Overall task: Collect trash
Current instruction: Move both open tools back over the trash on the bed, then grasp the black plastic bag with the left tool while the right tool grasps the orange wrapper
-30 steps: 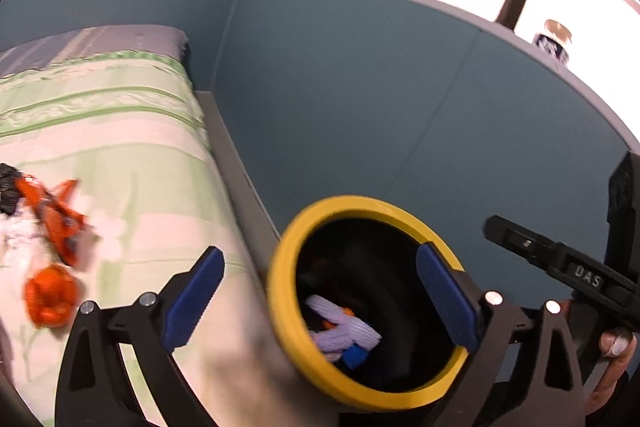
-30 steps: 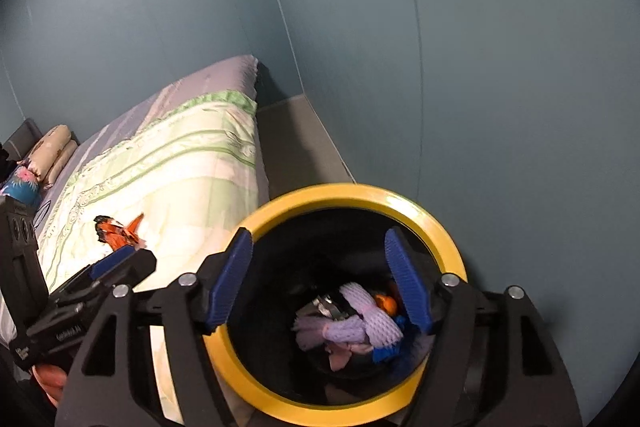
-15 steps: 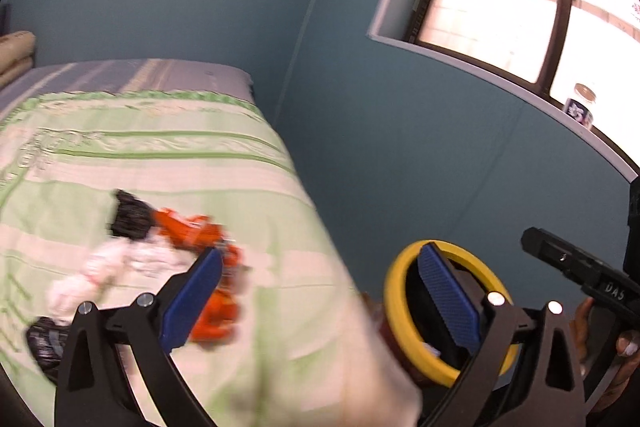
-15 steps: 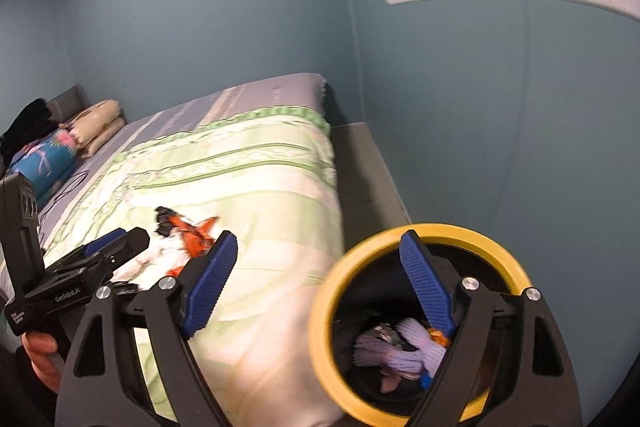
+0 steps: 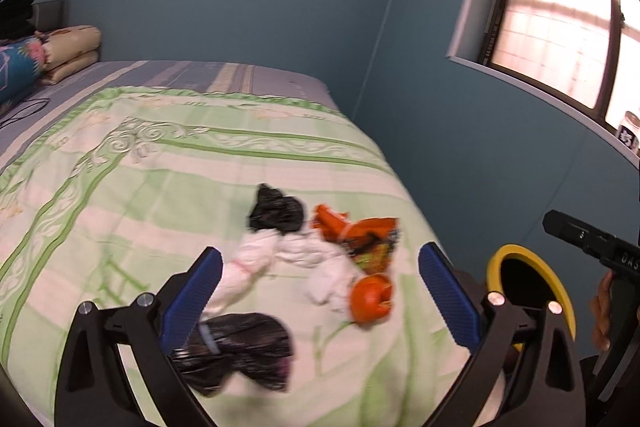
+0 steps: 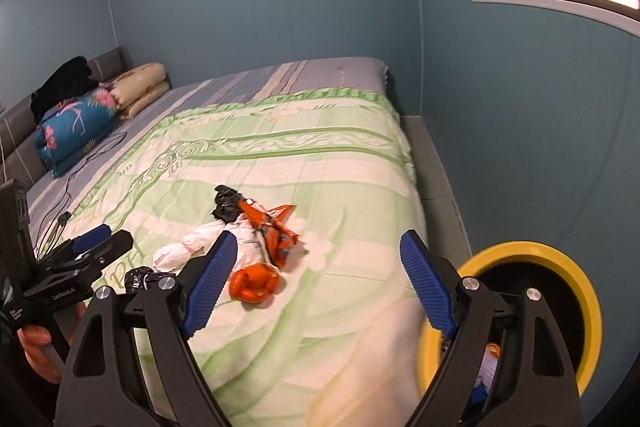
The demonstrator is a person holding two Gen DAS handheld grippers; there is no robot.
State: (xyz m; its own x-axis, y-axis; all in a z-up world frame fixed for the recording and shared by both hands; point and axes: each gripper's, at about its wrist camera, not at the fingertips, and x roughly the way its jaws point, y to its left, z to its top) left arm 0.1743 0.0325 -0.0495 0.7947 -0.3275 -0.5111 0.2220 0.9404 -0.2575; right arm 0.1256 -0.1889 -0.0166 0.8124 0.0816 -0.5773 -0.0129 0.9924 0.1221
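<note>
Trash [image 5: 320, 259] lies in a loose cluster on the green quilt [image 5: 160, 187] of the bed, toward the edge nearest the blue wall: a black bag [image 5: 276, 213], white crumpled tissue [image 5: 256, 259], an orange wrapper [image 5: 360, 239], a round orange piece [image 5: 370, 297] and a second black bag [image 5: 240, 351] closest to the near edge. The left gripper [image 5: 320, 299] hangs above this pile with its blue pads wide apart and nothing between them; one pad partly covers the near black bag. The right gripper [image 6: 318, 287] has just been opening and its jaws stand wide, empty, over the quilt beside the round orange piece. A yellow-rimmed bin [image 6: 560, 291] stands off the bed's edge by the wall, half hidden behind the right gripper's finger; what lies inside is mostly covered. Motion blur softens the trash, so the wrapper's print cannot be read. Each hand [image 6: 34, 347] shows only in part at the picture's edge.
</note>
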